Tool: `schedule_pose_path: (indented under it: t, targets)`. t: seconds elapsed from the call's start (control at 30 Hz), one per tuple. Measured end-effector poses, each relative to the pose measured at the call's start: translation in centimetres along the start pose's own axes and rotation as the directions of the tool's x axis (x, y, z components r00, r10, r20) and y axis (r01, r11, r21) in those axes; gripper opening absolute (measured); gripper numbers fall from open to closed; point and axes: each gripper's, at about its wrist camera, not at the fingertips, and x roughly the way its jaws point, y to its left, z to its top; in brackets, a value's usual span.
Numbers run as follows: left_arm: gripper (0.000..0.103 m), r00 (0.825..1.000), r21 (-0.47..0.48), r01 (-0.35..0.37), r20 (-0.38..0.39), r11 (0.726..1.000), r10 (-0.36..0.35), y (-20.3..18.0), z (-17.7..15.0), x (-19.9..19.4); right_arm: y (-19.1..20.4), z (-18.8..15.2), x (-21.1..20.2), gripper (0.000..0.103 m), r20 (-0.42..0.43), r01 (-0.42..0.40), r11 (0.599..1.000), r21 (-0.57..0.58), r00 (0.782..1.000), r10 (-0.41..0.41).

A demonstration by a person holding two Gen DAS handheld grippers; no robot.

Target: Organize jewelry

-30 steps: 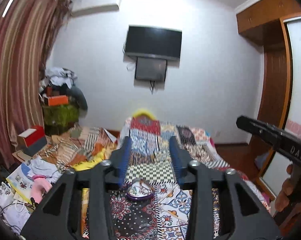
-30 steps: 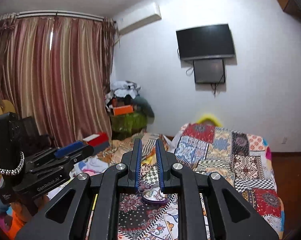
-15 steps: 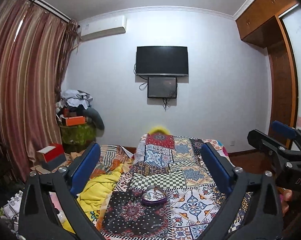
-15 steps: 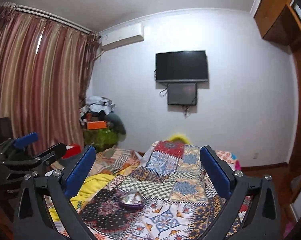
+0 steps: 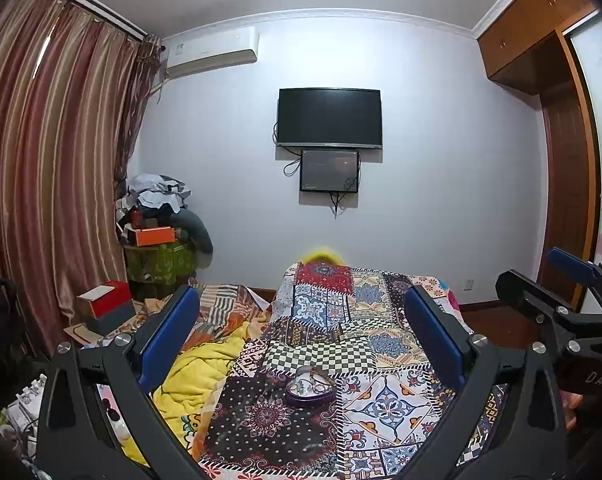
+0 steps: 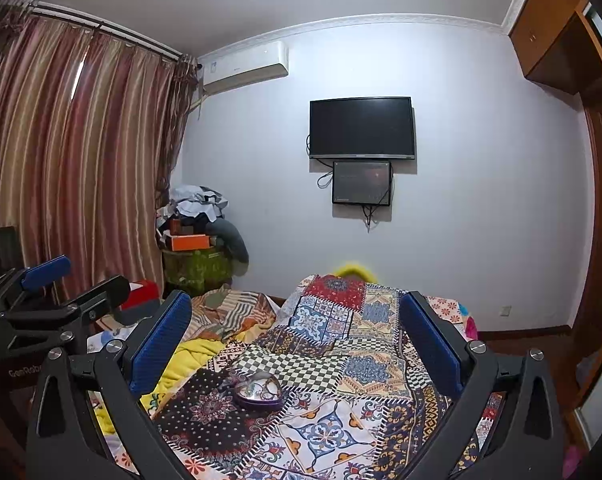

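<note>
Since a second ago both of our grippers have spread from nearly closed to wide apart, and the views have pulled back to take in more of the room. Our left gripper (image 5: 301,336) is released and holds nothing, its blue pads (image 5: 169,336) framing the lower middle of its view; our right gripper (image 6: 297,340) is likewise spread and empty. The jewelry box (image 5: 309,386), a small purple heart-shaped dish with pieces of jewelry inside, sits on the patchwork bedspread (image 5: 385,396) in the lower centre of the left view, and left of centre in the right view (image 6: 258,391), lying between the fingers and well apart from them. A yellow blanket (image 5: 197,380) lies bunched at the bedspread's left edge. A television (image 5: 329,118) hangs on the far wall in the upper middle, and striped curtains (image 5: 49,160) fill the left side.
</note>
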Motion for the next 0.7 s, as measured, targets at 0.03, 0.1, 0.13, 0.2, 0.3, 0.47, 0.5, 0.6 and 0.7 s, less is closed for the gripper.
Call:
schedule_pose_path:
  t: [0.03,0.1,0.13,0.2,0.3,0.47,0.5,0.6,0.7]
  targets:
    - [0.102,1.000,-0.002,0.000,-0.002,1.000,0.000,0.0,-0.1,0.0,0.1,-0.2,0.0,0.103,-0.002,-0.001,1.000,0.001,1.000,0.001]
    - [0.102,1.000,-0.009,0.000,-0.008,1.000,0.000,0.1,-0.2,0.2,0.1,-0.2,0.0,0.103,-0.007,-0.002,1.000,0.003,1.000,0.002]
    - [0.102,1.000,-0.011,0.001,-0.010,1.000,-0.001,0.1,-0.1,0.2,0.2,-0.4,0.0,0.103,-0.009,-0.002,1.000,0.003,1.000,0.002]
    - [0.102,1.000,-0.015,0.002,-0.015,1.000,-0.002,0.2,-0.2,0.4,0.1,-0.4,0.1,0.103,-0.014,0.000,1.000,0.003,1.000,0.000]
    - [0.102,1.000,-0.016,-0.002,-0.021,1.000,0.002,0.2,-0.4,0.5,0.0,-0.4,0.1,0.103,-0.022,-0.003,1.000,0.010,1.000,0.003]
    - [0.103,1.000,-0.020,-0.007,-0.030,1.000,0.007,0.3,-0.6,0.8,0.0,-0.3,0.3,0.103,-0.032,-0.002,1.000,0.017,1.000,0.002]
    - [0.103,0.999,-0.020,-0.007,-0.032,1.000,0.006,0.3,-0.7,0.9,0.0,-0.2,0.2,0.103,-0.033,-0.003,1.000,0.017,0.999,0.004]
    - [0.103,0.999,-0.022,-0.007,-0.036,1.000,0.007,0.4,-0.7,1.0,-0.1,-0.3,0.2,0.103,-0.036,-0.002,1.000,0.017,0.999,0.003]
    - [0.103,0.999,-0.025,-0.004,-0.042,1.000,0.003,0.5,-0.7,1.0,-0.1,-0.2,0.2,0.103,-0.040,-0.004,1.000,0.018,0.999,0.005]
